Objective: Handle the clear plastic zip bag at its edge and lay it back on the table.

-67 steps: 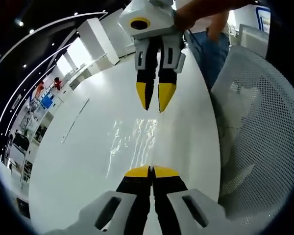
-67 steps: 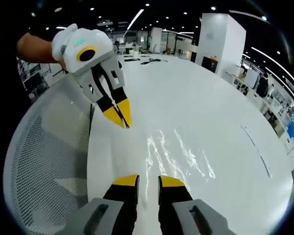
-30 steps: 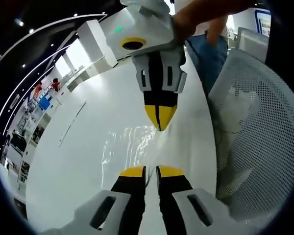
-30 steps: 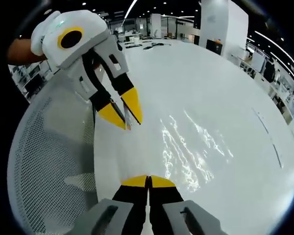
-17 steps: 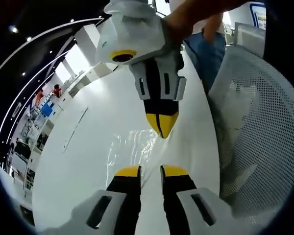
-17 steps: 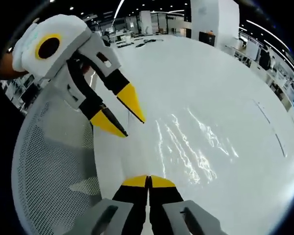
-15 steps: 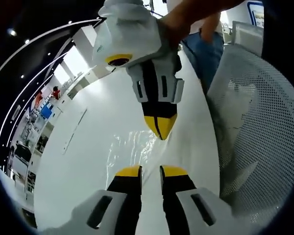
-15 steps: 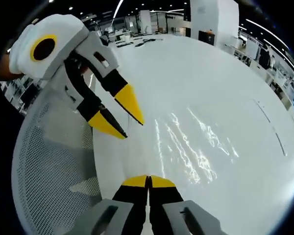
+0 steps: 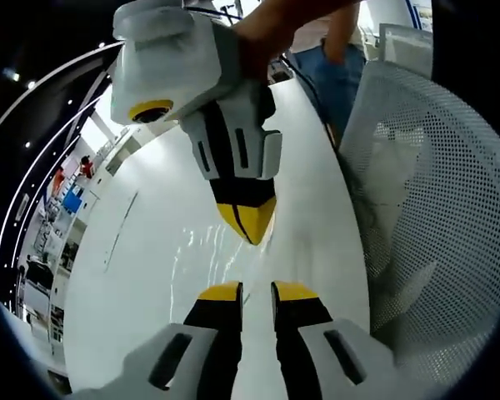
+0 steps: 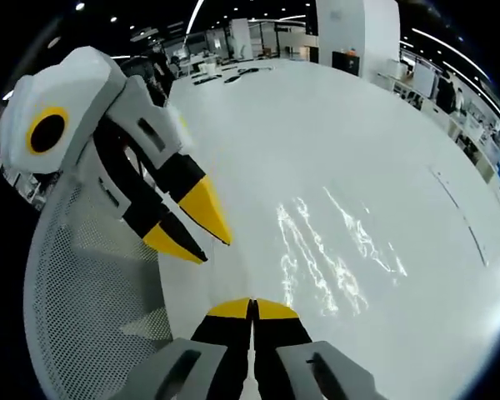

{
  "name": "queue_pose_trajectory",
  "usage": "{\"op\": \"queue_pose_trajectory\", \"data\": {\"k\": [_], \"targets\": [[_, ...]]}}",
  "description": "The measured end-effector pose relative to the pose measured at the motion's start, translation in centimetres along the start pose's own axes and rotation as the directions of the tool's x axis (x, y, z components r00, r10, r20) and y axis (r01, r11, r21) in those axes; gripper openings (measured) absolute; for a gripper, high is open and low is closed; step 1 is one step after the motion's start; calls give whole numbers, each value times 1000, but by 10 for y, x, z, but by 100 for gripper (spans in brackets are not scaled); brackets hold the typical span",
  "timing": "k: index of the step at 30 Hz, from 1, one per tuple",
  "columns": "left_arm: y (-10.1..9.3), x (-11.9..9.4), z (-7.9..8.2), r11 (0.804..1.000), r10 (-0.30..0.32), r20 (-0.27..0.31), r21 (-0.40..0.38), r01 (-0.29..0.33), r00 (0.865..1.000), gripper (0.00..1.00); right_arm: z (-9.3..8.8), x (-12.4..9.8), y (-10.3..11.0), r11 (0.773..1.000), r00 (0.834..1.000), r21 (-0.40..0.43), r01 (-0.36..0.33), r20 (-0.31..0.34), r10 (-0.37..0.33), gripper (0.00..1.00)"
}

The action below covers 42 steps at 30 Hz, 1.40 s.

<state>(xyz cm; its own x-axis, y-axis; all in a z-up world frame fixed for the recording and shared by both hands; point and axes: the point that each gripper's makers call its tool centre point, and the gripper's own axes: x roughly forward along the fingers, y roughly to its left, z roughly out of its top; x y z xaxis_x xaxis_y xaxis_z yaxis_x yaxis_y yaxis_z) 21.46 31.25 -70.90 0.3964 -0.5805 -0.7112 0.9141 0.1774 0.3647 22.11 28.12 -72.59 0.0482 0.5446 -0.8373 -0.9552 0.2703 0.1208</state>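
In the left gripper view, the left hand-held gripper point(image 9: 257, 291) rises from the bottom with a narrow gap between its yellow tips, and nothing is between them. Just beyond it lies the clear plastic zip bag point(image 9: 207, 252), flat on the white surface point(image 9: 125, 275), seen mostly as shiny wrinkles. The right hand-held gripper point(image 9: 248, 227) comes down from above with its tips pressed together at the bag's near edge; I cannot tell if it pinches the plastic. A white mesh chair back point(image 9: 433, 208) stands at the right.

In the right gripper view, the right hand-held gripper point(image 10: 252, 308) has its tips together, the left hand-held gripper point(image 10: 190, 225) is just beyond, slightly open, and the bag point(image 10: 333, 258) glints on the surface point(image 10: 333, 142).
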Motion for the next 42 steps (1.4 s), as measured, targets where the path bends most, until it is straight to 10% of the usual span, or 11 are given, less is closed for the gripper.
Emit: {"op": "queue_pose_trajectory", "data": {"k": [25, 42], "targets": [[21, -7, 0, 997, 80, -29, 0, -80, 996, 0, 56, -44, -42, 976, 961, -93, 196, 217, -172, 0], [33, -12, 7, 994, 101, -13, -36, -101, 995, 0, 63, -61, -56, 976, 959, -24, 216, 195, -208, 0]]}}
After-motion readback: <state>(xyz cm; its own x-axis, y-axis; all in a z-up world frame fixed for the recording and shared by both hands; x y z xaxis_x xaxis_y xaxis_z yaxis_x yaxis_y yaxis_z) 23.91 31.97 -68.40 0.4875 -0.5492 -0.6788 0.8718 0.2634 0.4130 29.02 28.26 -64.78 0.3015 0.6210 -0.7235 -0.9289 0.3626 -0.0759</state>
